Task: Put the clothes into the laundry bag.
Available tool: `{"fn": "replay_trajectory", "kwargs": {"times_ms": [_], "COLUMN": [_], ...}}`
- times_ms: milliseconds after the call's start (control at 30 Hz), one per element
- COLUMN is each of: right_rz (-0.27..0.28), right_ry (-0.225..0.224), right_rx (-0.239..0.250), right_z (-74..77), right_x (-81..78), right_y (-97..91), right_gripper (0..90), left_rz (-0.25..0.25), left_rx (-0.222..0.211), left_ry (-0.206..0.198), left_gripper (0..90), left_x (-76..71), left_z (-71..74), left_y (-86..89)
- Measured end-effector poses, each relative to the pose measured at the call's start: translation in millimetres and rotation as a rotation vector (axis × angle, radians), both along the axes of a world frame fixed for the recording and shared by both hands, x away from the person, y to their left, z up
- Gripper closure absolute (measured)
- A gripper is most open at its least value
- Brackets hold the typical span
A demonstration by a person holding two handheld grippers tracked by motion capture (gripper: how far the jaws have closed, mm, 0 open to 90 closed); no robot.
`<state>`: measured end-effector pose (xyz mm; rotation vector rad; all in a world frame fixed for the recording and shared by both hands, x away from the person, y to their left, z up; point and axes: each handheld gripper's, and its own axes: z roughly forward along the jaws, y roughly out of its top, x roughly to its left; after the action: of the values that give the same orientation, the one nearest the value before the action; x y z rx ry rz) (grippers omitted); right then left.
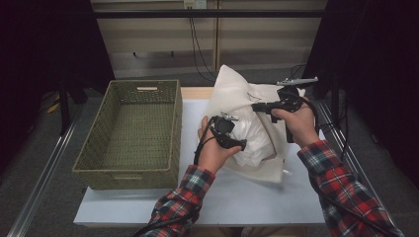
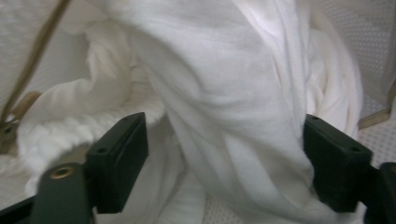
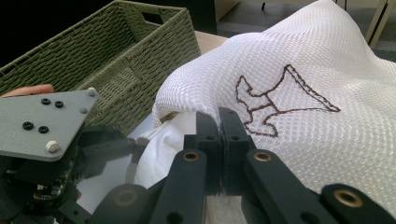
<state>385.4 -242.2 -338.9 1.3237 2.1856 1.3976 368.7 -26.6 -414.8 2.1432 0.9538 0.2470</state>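
Currently, entry: laundry packing
Mesh bag (image 1: 237,98): upright on counter (image 1: 247,197), right of basket (image 1: 133,133), mouth toward the left hand.
Right tool (image 3: 220,122): jaws clamped on the bag's rim, holding the mouth up.
White cloth (image 2: 224,93): bunched inside the mouth, directly ahead of left tool (image 2: 224,163).
Left tool: jaws wide, cloth between them, pads not pressing.
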Motion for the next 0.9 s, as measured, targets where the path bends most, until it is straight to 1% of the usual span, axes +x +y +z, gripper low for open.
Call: {"fn": "replay_trajectory", "kwargs": {"times_ms": [33,67,100,133,167,200,267,300,333,400,433,500,567,600,633,667,700,733,767,800,833,867,900], "right_rz": [0.001,0.001,0.003,0.003,0.001,0.003,0.002,0.001,0.001,-0.001,-0.001,-0.001,0.000,0.001,0.001,0.001,0.000,0.001,0.003,0.001,0.000,-0.001,-0.004], "right_ry": [-0.001,0.000,0.003,0.005,0.005,0.005,-0.001,0.000,0.005,0.004,0.004,0.003,0.004,0.005,0.005,0.007,0.008,0.006,0.007,0.008,0.009,0.008,0.008], "right_rx": [-0.002,-0.005,-0.003,-0.005,-0.006,-0.005,-0.007,-0.006,-0.004,-0.006,-0.008,-0.007,-0.005,-0.006,-0.006,-0.007,-0.005,-0.006,-0.006,-0.005,-0.004,-0.003,-0.003], "right_z": [0.0,-0.1,-0.1,-0.4,-0.5,-0.5,-0.1,0.2,0.6,0.8,0.4,-0.2,-0.6,-0.6,-0.5,-0.4,-0.2,-0.1,-0.1,-0.1,-0.1,0.0,0.2], "right_x": [0.1,0.1,0.0,0.1,0.1,0.1,0.2,0.3,0.1,0.3,0.5,0.9,1.2,1.2,1.3,1.2,1.2,1.3,1.4,1.6,1.6,1.7,1.5], "right_y": [0.0,0.3,0.9,1.5,1.8,2.1,2.0,1.6,1.2,-0.1,-0.8,-1.2,-0.7,-0.4,-0.2,0.0,0.2,0.0,-0.4,-1.0,-1.4,-1.8,-2.4], "right_gripper": [89.2,89.1,89.2,89.1,89.1,89.2,89.1,89.1,89.1,89.1,89.2,89.2,89.1,89.2,89.1,89.2,89.1,89.2,89.1,89.2,89.1,89.1,89.1], "left_rz": [0.009,0.001,0.011,0.006,0.006,-0.008,-0.015,-0.018,-0.018,-0.012,0.000,-0.002,-0.010,0.002,0.000,-0.004,-0.001,0.001,0.010,0.013,-0.005,-0.029,-0.043], "left_rx": [0.011,0.013,0.036,0.038,0.031,0.037,0.040,0.026,0.027,0.035,0.034,0.061,0.052,0.049,0.075,0.059,0.064,0.063,0.052,0.046,0.052,0.026,0.010], "left_ry": [-0.007,-0.016,-0.027,-0.043,-0.044,-0.046,-0.026,-0.018,-0.016,-0.020,-0.019,-0.051,-0.045,-0.042,-0.047,-0.041,-0.031,-0.019,-0.004,0.006,0.033,0.068,0.087], "left_gripper": [19.7,17.5,15.1,14.0,12.3,10.8,9.8,9.8,9.8,9.9,9.6,6.6,5.9,5.9,5.9,5.9,6.0,7.1,8.6,11.9,17.7,28.2,34.2], "left_x": [-0.4,0.4,0.0,-0.2,-0.6,-0.9,-1.1,-1.0,-0.9,-0.2,-0.8,-2.2,-1.9,-1.5,-1.0,-0.4,0.1,0.2,0.1,0.3,0.5,1.0,1.1], "left_z": [0.3,-0.2,0.6,0.0,0.0,0.4,1.8,2.3,3.0,3.7,3.7,2.9,0.5,-1.5,-2.2,-4.1,-4.8,-6.2,-8.0,-9.3,-9.5,-11.4,-13.3], "left_y": [1.2,2.9,3.9,4.3,4.3,4.7,6.5,7.3,8.7,12.7,13.1,14.9,16.3,16.5,17.7,17.9,18.8,18.7,17.7,17.6,18.3,18.9,19.1]}}
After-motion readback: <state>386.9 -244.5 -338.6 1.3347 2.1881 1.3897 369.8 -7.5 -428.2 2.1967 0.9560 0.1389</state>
